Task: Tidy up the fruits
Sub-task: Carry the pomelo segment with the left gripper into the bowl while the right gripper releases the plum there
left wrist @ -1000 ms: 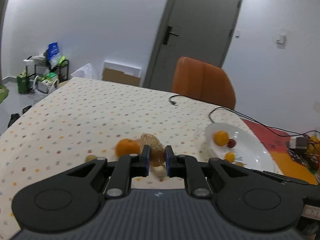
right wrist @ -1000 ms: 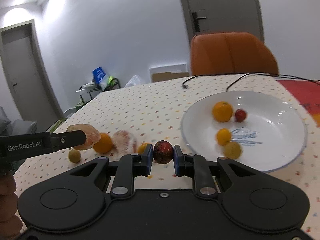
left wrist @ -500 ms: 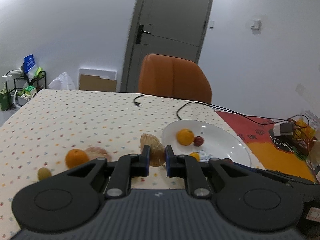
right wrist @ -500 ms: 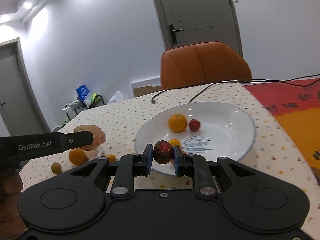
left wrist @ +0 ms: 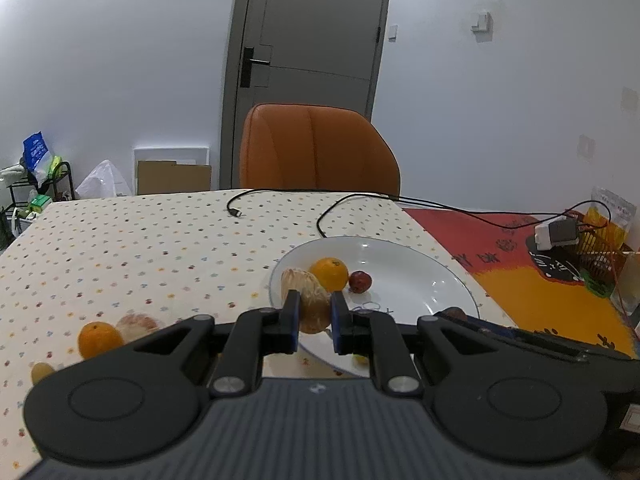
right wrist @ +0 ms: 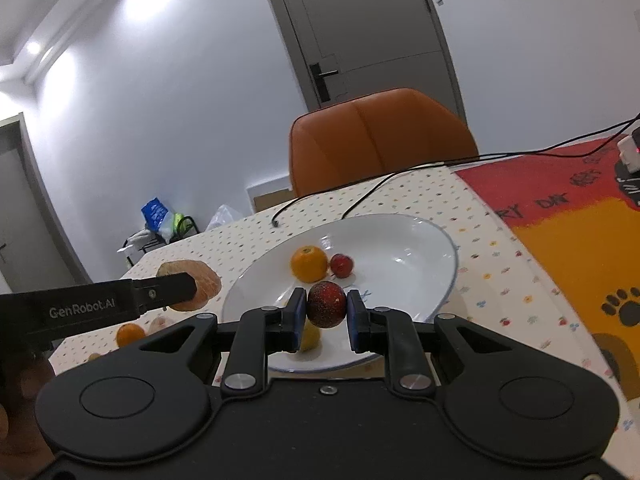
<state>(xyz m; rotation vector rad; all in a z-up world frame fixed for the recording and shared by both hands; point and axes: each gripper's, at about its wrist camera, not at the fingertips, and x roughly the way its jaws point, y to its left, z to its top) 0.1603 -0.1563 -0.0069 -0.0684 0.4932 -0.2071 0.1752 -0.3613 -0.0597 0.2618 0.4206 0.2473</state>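
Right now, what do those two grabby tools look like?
Both are matte black plastic. Each gripper has two straight fingers tipped with blue pads, joined by linkage bars with silver pivot screws to a wide body bearing two round discs. The left gripper has a ribbed grey panel behind it. Seen side-on from the right gripper, its finger reads "GenRobot.AI" in grey letters.

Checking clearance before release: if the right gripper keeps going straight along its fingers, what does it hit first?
Probably the white plate. The right gripper, shut on the dark red fruit, points over its near part, with the orange and small red fruit just beyond. Depth is uncertain.
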